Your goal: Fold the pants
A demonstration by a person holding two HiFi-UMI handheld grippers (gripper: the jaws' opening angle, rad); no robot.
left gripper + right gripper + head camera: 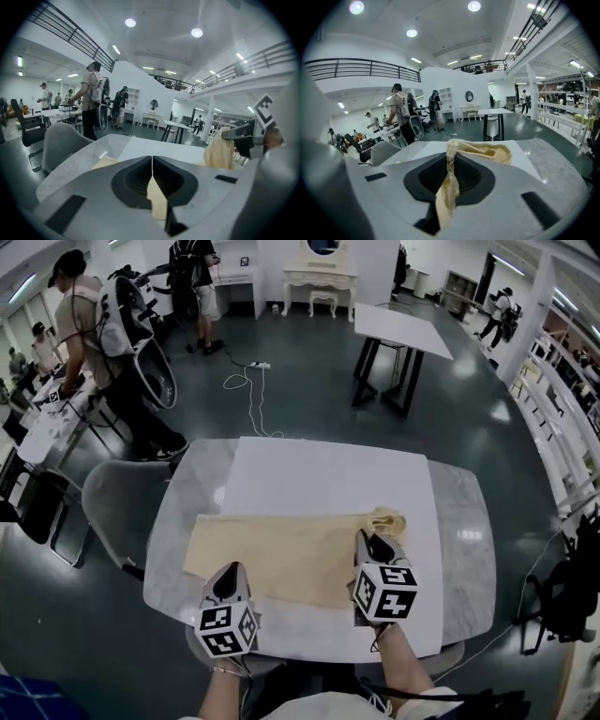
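Nearest you, your left gripper (228, 570) is clamped on the near edge of the tan pants (281, 554), and your right gripper (368, 540) pinches their bunched end (it stands up in a loop). Beyond, the pants lie flat across the white sheet (328, 474) on the grey table (178, 521).

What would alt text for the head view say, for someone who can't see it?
The left gripper and right gripper each pinch tan pants spread on a white sheet over a grey table. People stand in the hall behind.
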